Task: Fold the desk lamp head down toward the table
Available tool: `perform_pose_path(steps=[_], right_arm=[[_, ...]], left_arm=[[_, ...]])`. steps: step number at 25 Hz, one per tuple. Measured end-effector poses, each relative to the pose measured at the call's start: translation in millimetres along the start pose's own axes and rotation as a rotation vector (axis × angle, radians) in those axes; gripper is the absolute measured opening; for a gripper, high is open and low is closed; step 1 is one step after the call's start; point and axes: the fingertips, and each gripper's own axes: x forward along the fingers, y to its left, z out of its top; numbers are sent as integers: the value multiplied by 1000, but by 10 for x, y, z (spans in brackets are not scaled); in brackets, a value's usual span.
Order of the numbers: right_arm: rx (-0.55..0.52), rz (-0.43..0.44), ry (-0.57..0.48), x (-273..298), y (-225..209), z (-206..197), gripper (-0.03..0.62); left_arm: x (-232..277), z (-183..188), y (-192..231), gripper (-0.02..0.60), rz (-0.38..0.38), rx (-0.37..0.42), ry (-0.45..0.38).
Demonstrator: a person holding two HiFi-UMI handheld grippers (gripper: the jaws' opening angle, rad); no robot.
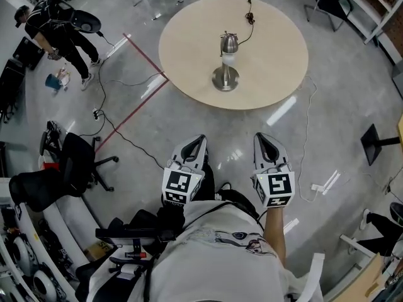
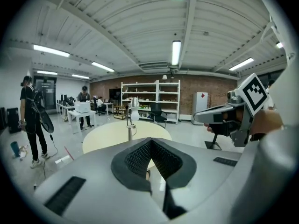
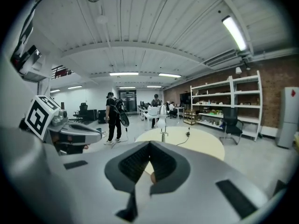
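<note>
A chrome desk lamp (image 1: 227,58) stands upright near the middle of a round beige table (image 1: 271,61), its head (image 1: 228,43) above the round base (image 1: 225,78). A black cord (image 1: 249,24) runs from it across the tabletop. Both grippers are held close to the person's body, over the floor and well short of the table. My left gripper (image 1: 198,140) is shut with nothing in it, and so is my right gripper (image 1: 263,137). The left gripper view has the lamp (image 2: 133,118) far beyond the closed jaws (image 2: 150,141). The right gripper view also shows the lamp (image 3: 162,118) far beyond its jaws (image 3: 149,143).
A person in black (image 1: 60,33) stands at the far left. A black office chair (image 1: 69,168) sits at the left, with cables (image 1: 126,137) and a red tape line (image 1: 141,55) on the floor. At the right stands a black stand (image 1: 378,140). Shelves (image 2: 149,99) line the back wall.
</note>
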Motion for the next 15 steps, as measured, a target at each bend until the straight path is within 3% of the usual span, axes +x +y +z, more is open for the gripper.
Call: perform_pose_path(steps=[5,15], right_arm=[[30,-51,12,360,-210,35,5],[133,-148,-27,1328,-411,648,5]], left_arm=[[449,55,261,3,-48,-24,6],[1210,487,993,3,-192,25,8]])
